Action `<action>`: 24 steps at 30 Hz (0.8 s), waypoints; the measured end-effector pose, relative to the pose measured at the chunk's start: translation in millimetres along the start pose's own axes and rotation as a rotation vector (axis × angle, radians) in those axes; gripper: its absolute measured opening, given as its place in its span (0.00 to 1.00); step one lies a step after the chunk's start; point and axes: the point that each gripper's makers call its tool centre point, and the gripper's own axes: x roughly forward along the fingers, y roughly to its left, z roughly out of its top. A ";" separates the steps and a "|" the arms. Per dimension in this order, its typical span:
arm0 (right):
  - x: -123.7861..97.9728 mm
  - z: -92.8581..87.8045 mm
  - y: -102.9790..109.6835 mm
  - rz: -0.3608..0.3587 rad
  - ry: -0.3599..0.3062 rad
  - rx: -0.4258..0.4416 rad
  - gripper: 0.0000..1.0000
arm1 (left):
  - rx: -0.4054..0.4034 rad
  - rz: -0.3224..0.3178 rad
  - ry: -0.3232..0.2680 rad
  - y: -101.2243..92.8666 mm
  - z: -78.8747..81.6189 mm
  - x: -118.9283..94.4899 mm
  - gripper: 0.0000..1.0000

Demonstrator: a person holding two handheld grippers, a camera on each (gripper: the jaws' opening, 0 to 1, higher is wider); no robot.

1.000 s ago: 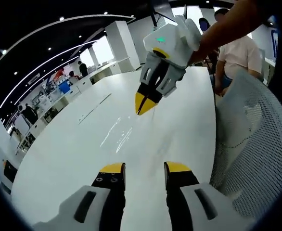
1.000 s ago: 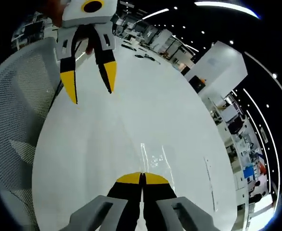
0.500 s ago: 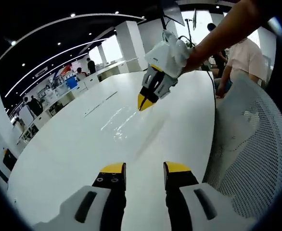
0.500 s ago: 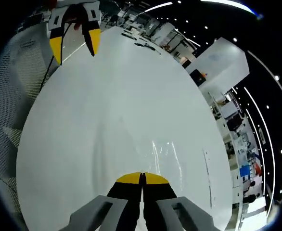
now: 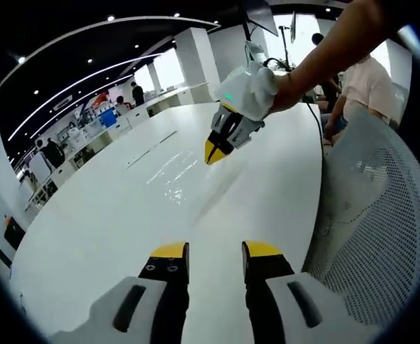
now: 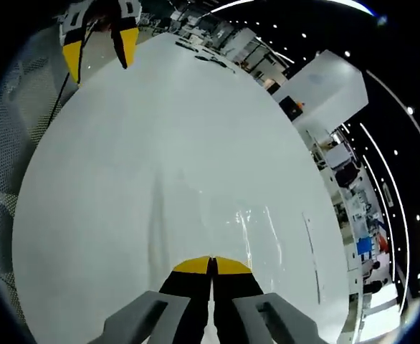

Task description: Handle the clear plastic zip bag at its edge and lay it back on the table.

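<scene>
Right gripper (image 6: 211, 264) pinched closed on the edge of the clear plastic zip bag (image 6: 256, 223), over the white table (image 6: 196, 129). Left gripper (image 5: 206, 249) parted, holding nothing.

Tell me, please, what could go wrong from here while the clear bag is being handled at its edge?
The right gripper is shut on the edge of the clear bag, which is hard to see against the glossy white table, so a slip could go unnoticed. The grip is at one edge alone, so the bag may fold or land creased. The left gripper is open and apart from the bag, giving no support.
</scene>
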 end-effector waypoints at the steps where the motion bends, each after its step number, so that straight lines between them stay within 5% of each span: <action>1: -0.3 -1.3 -0.7 -0.005 0.001 -0.006 0.00 | -0.001 0.000 -0.001 0.5 0.8 0.7 0.27; 9: -0.6 -2.9 11.7 0.060 -0.038 0.174 0.02 | -0.028 -0.007 -0.003 -3.9 0.0 5.1 0.27; 24: -1.0 2.4 22.1 0.112 -0.077 0.281 0.19 | -0.026 -0.013 0.005 -4.3 -4.2 4.5 0.28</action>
